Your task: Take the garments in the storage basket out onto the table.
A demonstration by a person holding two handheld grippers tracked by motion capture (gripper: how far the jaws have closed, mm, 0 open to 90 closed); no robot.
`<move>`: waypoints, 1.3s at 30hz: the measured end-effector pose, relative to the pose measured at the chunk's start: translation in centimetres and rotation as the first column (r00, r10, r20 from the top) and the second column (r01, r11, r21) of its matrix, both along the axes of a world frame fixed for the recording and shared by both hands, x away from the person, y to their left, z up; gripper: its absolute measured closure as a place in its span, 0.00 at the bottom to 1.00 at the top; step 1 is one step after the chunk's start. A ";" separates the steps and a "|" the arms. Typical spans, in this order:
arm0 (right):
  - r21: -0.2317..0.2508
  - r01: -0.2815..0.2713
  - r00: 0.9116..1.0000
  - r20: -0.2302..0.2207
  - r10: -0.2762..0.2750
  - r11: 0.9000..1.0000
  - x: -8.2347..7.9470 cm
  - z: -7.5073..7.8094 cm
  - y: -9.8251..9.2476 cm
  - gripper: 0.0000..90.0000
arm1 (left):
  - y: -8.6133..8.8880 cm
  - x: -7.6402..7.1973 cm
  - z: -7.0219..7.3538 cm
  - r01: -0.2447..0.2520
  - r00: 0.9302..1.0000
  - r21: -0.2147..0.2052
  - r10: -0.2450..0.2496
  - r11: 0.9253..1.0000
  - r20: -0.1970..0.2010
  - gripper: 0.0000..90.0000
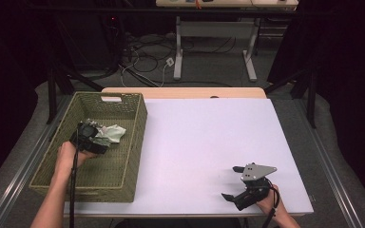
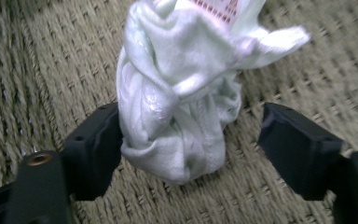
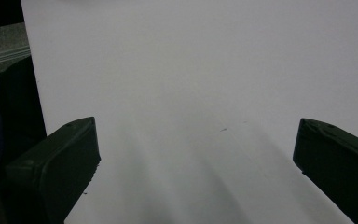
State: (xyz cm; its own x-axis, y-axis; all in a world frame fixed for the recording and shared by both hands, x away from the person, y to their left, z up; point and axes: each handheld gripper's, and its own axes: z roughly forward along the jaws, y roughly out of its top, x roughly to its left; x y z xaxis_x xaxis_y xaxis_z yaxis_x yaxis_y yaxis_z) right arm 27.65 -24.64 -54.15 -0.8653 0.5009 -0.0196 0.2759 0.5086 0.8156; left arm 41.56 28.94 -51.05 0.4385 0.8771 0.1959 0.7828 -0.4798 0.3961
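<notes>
A bunched pale green-white cloth [image 2: 177, 102] lies on the woven floor of an olive wicker basket [image 1: 139, 137] at the table's left. Inside the basket my left gripper [image 1: 100, 136] straddles the cloth [image 1: 112, 133]. In the left gripper view [image 2: 191, 135] the left jaw touches the cloth's side, while a gap of basket weave separates the right jaw from it. My right gripper [image 1: 229, 182] rests near the front right of the white table [image 1: 204, 137]; its jaws stand wide open [image 3: 196, 149] over bare tabletop [image 3: 191, 70].
The basket has tall walls and a handle slot [image 1: 111, 99] at its far end. Metal rails run along both sides of the table. Beyond the table lie floor cables [image 1: 147, 61] and a second desk's legs [image 1: 178, 57]. A dark curtain surrounds the area.
</notes>
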 end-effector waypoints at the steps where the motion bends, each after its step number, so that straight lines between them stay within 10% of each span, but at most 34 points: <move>1: 0.000 0.000 1.000 0.000 0.000 1.000 0.0 0.0 0.0 0.00 | 0.0 0.0 0.0 0.000 1.000 0.000 0.000 1.000 0.000 0.30; 17: -0.010 0.002 1.000 0.000 -0.002 1.000 0.0 0.0 0.1 0.00 | -0.1 -0.2 -0.5 -0.016 1.000 0.077 0.016 0.997 -0.011 0.71; 39: -0.014 0.009 1.000 -0.003 -0.009 1.000 0.0 0.0 0.0 0.00 | 1.1 -1.0 1.5 -0.032 0.997 -0.061 0.036 0.998 0.066 0.82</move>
